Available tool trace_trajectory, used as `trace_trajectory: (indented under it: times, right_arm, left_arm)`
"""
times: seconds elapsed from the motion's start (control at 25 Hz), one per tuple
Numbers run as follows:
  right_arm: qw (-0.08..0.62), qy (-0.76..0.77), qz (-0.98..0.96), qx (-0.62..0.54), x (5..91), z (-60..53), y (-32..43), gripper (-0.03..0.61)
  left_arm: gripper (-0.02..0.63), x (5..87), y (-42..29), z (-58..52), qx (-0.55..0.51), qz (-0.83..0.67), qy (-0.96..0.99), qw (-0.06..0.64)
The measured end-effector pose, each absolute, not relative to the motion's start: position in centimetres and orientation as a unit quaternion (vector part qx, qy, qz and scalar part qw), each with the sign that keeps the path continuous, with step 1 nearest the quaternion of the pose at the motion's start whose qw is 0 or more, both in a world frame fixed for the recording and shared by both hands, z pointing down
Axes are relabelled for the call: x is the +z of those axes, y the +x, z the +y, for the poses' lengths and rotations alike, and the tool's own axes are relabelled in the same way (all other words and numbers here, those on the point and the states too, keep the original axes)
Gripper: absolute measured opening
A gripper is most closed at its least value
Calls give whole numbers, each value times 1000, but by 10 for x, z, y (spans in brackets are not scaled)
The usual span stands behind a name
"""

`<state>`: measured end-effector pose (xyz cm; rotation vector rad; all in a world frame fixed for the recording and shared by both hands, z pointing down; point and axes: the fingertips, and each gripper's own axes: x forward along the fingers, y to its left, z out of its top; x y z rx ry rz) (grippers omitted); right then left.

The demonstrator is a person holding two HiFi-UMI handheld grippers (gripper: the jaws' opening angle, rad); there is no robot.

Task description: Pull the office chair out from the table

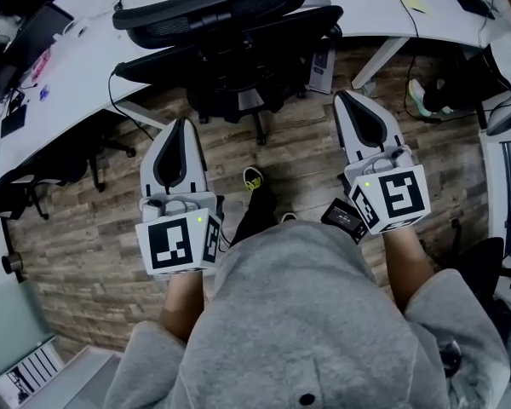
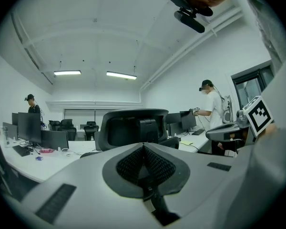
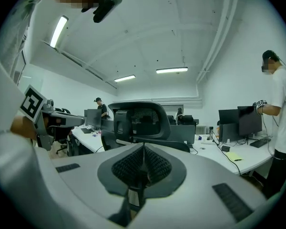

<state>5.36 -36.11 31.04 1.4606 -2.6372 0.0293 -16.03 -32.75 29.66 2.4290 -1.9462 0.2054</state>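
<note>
The person is holding the left gripper [image 1: 180, 126] and the right gripper [image 1: 344, 99] out in front, side by side and well apart, both pointing forward and nearly level. Each is keeping its jaws pressed together with nothing between them. The bare left forearm [image 1: 184, 301] and right forearm [image 1: 406, 267] are reaching forward behind the grippers' marker cubes.

Head camera looks steeply down past left gripper [image 1: 179, 130] and right gripper [image 1: 347, 102]; their cameras face level (all share the chair [image 1: 213, 7]).
</note>
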Motion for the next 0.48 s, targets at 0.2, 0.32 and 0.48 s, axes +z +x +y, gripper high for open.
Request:
trace_trajectory:
  times: [0.2,0.32,0.48]
  right_arm:
    - [74,483,-873,-5,304,-384,32,28]
    - [86,480,-873,-19,300,-393,19,28]
    - [90,476,-874,-40,290,-402,3,29]
  left_arm:
    - [11,294,-180,-355,57,-621,782,11]
    - [11,291,-192,-365,47,-622,782,11]
    - [11,286,-209,-376,35,-627,778,8]
